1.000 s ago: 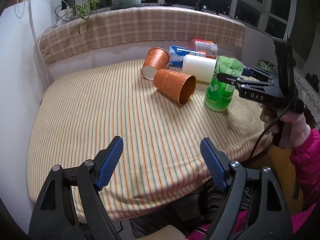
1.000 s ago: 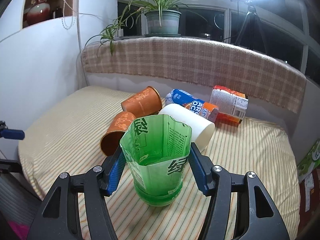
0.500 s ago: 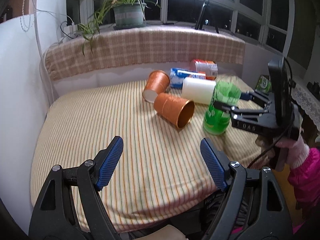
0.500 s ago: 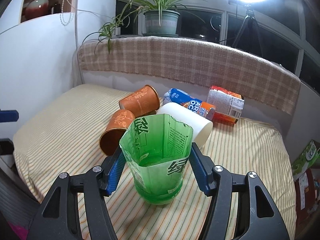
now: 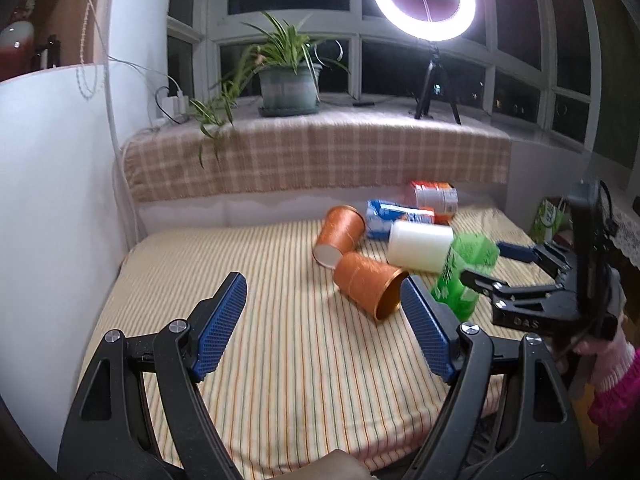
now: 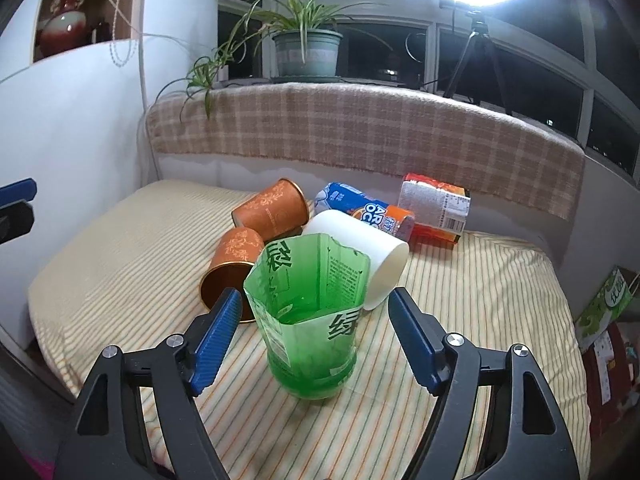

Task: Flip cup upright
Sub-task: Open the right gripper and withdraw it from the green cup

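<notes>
The green cup (image 6: pixel 310 316) stands upright on the striped cloth (image 6: pixel 472 320) of the worktop, its open, jagged top facing up. The right hand-held gripper (image 6: pixel 312 336) sits around it with its blue fingers (image 6: pixel 218 330) spread wide; there is a small gap on each side, so the fingers do not touch the cup. In the left wrist view the same green cup (image 5: pixel 464 276) shows near the right edge of the worktop, with the right hand-held gripper (image 5: pixel 492 264) beside it, held by a hand (image 5: pixel 600 352) in a pink glove. The left hand-held gripper (image 5: pixel 324 324) hangs over the near part of the worktop, open wide and holding nothing. Just behind the green cup lie two orange cups on their sides: the near orange cup (image 6: pixel 230 272) has its open mouth toward the front edge, and the far orange cup (image 6: pixel 272 210) lies touching it. A white cup (image 6: pixel 364 260) lies on its side right behind the green cup, very close to it. Farther back are a blue packet (image 6: pixel 360 210) and a red-and-white carton (image 6: pixel 436 206), near the checked blanket (image 6: pixel 360 128) at the back edge. The left half of the striped cloth is open room. The green cup is close to the front edge.
</notes>
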Demonstrator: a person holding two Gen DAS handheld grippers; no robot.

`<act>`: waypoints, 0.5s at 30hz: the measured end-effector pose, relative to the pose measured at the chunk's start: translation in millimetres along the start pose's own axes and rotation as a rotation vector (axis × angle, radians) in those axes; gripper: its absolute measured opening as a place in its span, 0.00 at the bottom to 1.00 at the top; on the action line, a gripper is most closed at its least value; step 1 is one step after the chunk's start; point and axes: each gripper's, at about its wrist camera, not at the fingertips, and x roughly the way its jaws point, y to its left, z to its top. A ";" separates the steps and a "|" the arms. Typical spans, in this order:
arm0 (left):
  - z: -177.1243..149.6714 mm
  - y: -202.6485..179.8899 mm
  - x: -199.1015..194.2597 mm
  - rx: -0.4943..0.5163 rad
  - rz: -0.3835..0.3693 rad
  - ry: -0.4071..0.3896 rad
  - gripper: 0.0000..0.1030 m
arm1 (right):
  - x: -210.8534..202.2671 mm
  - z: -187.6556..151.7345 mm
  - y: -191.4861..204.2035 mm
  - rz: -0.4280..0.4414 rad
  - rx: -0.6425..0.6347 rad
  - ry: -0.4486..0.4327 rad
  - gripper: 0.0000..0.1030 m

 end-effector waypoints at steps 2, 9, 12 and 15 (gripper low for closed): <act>2.5 1.8 -2.8 -0.004 0.014 -0.026 0.79 | -7.2 0.2 -1.1 -0.002 0.015 -0.011 0.77; 7.4 8.2 -7.3 -0.021 0.026 -0.083 0.79 | -35.7 -2.6 -0.7 -0.044 0.069 -0.041 0.77; 7.4 7.3 -8.8 -0.011 0.040 -0.103 0.79 | -48.9 -3.4 0.1 -0.083 0.102 -0.057 0.77; 7.3 5.7 -9.1 -0.002 0.053 -0.114 0.79 | -62.7 -1.6 3.4 -0.135 0.119 -0.083 0.77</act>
